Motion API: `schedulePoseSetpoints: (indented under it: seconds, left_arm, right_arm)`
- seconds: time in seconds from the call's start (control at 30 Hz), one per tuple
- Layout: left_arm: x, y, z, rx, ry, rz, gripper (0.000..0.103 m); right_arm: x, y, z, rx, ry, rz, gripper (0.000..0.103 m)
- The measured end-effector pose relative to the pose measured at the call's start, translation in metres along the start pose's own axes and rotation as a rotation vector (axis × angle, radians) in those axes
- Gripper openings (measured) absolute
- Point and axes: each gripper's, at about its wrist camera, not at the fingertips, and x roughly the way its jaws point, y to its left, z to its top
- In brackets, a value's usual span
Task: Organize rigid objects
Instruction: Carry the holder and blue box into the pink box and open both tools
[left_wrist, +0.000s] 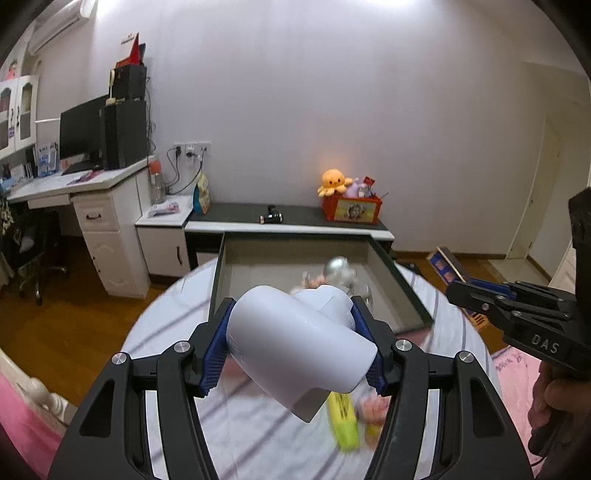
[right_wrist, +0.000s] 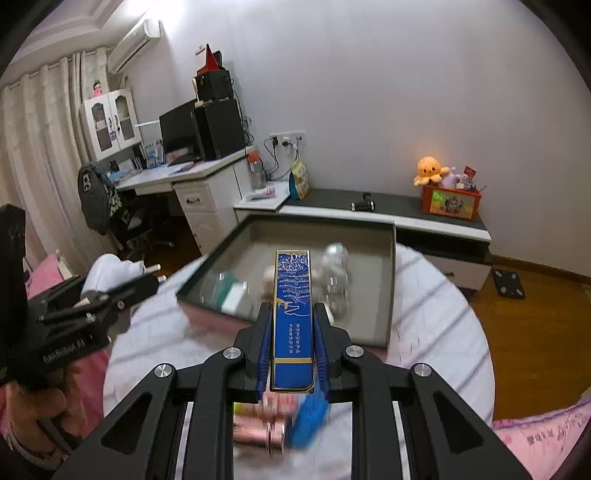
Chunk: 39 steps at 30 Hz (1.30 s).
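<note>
Currently you are mid-carry: both held items are off the surface and the drawer-like tray ahead is, by my reading, where they go.

- Round surface (left_wrist: 177, 317), striped cloth. It carries the tray on its far side and the unsorted leftovers on its near side.
- Tray (right_wrist: 388, 288), grey, shallow and open. It sits beyond both grippers. Already inside it are a silvery figure (right_wrist: 334, 273), a teal-and-white box (right_wrist: 231, 291) and a small pale item too blurred to name.
- White appliance (left_wrist: 295, 339), rounded body with a side barrel. It is held in your left gripper (left_wrist: 295, 341), whose blue-padded fingers (left_wrist: 212, 354) grasp its flanks at a middling spread. It hangs above the near part of the surface, short of the tray's near wall.
- Blue box (right_wrist: 293, 317), long, narrow, gold-edged. It is held in your right gripper (right_wrist: 293, 350), fingers clenched tight on its long sides. Its far end overlaps the tray's interior in the right wrist view.
- Leftovers on the near surface: a yellow-green item (left_wrist: 345, 424), pink cylinders (right_wrist: 266, 432) and a blue mesh piece (right_wrist: 308, 421), all blurred.

Pose: both grippers point forward and somewhat downward, side by side, the left one tilted so the appliance sits askew.

Next move, as I judge it: carry each item over the near wall and lower it into a bare patch. The left part of the tray looks freer for the appliance. Lay the box alongside the silvery figure, not on it. Release only once each item rests on the tray floor.
</note>
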Motion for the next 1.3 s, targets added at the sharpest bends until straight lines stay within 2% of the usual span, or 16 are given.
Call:
schedulePoseSetpoints:
  seconds: [0.2,0.33,0.63,1.07,1.1,1.13,1.2,1.23,1.27,1.3]
  left_arm:
    - [0.031,0.004,0.030,-0.002,-0.014,0.009,0.062]
    - [0.056,0.008,0.040,0.007,-0.006,0.018,0.062]
    - [0.108,0.016,0.049,-0.003,0.032,0.035,0.062]
    - [0.135,0.017,0.045,-0.007,0.084,0.040,0.063]
    - [0.135,0.017,0.045,-0.004,0.080,0.051,0.071]
    - [0.135,0.018,0.046,-0.003,0.078,0.064,0.088]
    - [0.132,0.019,0.046,-0.007,0.056,0.079,0.103]
    - [0.127,0.019,0.046,-0.006,0.041,0.081,0.103]
    - [0.125,0.020,0.046,-0.005,0.036,0.083,0.103]
    - [0.122,0.020,0.046,-0.004,0.036,0.088,0.103]
  right_arm:
    - [0.036,-0.015,0.033,0.039,0.015,-0.006,0.021]
    - [0.059,-0.025,0.041,0.057,0.037,-0.025,0.021]
    - [0.103,-0.046,0.044,0.105,0.095,-0.057,0.021]
    - [0.125,-0.051,0.042,0.127,0.142,-0.069,0.021]
    - [0.125,-0.051,0.042,0.131,0.141,-0.068,0.021]
    - [0.125,-0.051,0.042,0.132,0.140,-0.068,0.022]
    - [0.122,-0.051,0.043,0.134,0.128,-0.075,0.042]
    - [0.120,-0.050,0.043,0.137,0.116,-0.076,0.075]
    - [0.117,-0.050,0.044,0.140,0.101,-0.074,0.091]
    - [0.115,-0.050,0.044,0.139,0.090,-0.072,0.091]
